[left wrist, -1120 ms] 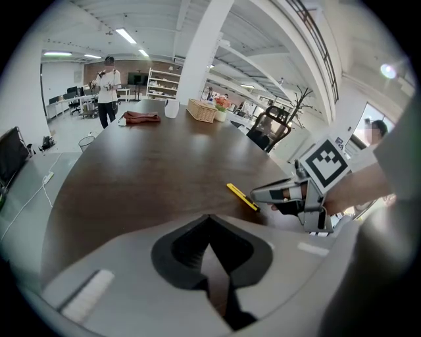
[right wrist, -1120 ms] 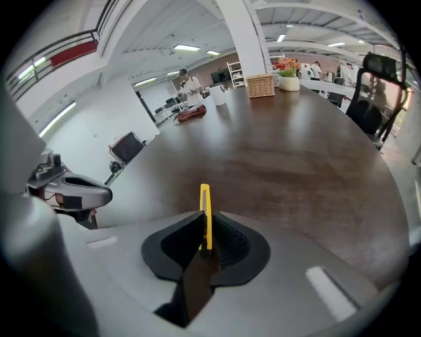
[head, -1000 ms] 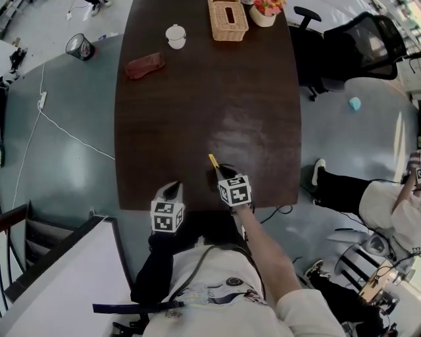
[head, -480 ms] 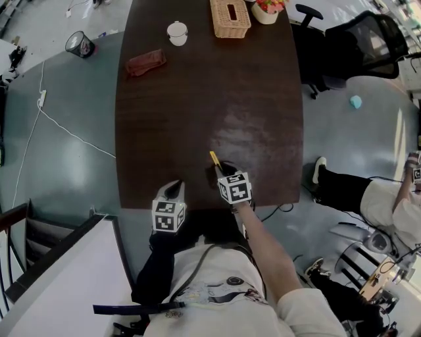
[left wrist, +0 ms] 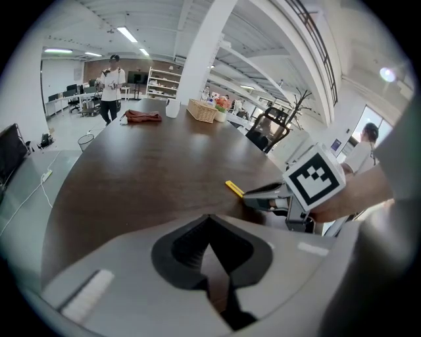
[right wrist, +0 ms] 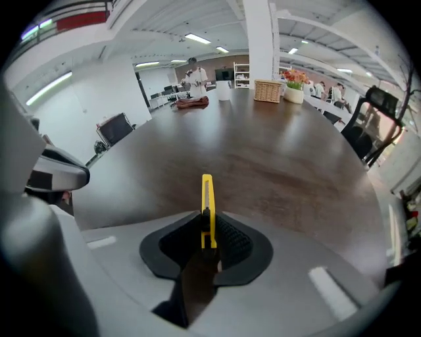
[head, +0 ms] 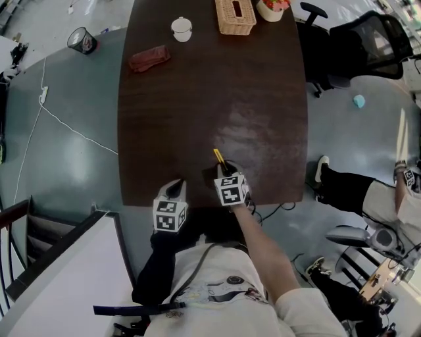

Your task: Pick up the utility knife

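The right tongs (head: 223,169) are pinched on the utility knife (head: 218,156). In the right gripper view the yellow knife stands on edge between the two black ribbed pads. Its rear part is clamped there and its front part juts straight out past the tips. From the head view the knife points away from the person and slightly to the left, over the dark wooden table (head: 210,99) near its near edge. No view makes clear whether its far end touches the tabletop or hangs just above it.

The left tongs (head: 174,188) sit at the same near edge, to the left of the right tongs and apart from them. They are not touching the knife. In the left gripper view their tips are pressed together with nothing between them, and the knife shows ahead and to the right, held in the other tongs.

At the far end of the table, well apart from both tongs, lie a reddish cloth (head: 149,58), a white cup (head: 181,28), a wicker tissue box (head: 235,14) and a pot of flowers (head: 273,8). A black office chair (head: 368,46) stands beside the table's far right corner, and a wastebasket (head: 83,41) is on the floor to the left.
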`<state>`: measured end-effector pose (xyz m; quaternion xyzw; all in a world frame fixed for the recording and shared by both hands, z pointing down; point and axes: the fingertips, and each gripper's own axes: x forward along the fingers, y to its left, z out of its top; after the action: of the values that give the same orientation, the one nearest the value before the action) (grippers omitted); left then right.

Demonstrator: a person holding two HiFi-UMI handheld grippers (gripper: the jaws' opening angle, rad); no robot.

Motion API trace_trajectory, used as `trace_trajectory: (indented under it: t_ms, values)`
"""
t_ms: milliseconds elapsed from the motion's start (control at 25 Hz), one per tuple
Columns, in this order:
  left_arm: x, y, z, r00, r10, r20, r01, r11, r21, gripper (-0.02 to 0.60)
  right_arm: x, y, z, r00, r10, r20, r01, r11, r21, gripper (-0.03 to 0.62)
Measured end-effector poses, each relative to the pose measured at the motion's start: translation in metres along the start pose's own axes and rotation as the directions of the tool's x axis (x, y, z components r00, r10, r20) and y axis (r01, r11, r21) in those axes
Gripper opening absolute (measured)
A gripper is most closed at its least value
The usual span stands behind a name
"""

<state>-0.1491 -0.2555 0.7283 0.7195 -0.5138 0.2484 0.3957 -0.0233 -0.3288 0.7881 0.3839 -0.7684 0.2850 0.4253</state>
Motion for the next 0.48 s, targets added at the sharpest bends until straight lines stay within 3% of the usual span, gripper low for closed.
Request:
trace_trajectory:
  t_ms: [240,480]
  values:
    - [-0.002,0.001,0.0,1.0,-0.004,0.001,0.004,1.0,0.007,-0.005,0.001,0.002,0.0,0.998,-0.062,-0.026,0.061,0.998,-0.025,0.063]
    - [-0.006,0.004,0.005,1.0,-0.003,0.027,0.003,1.0,0.011,-0.005,-0.019,0.008,0.018,0.994,-0.041,0.098,0.039,0.999,0.017,0.063]
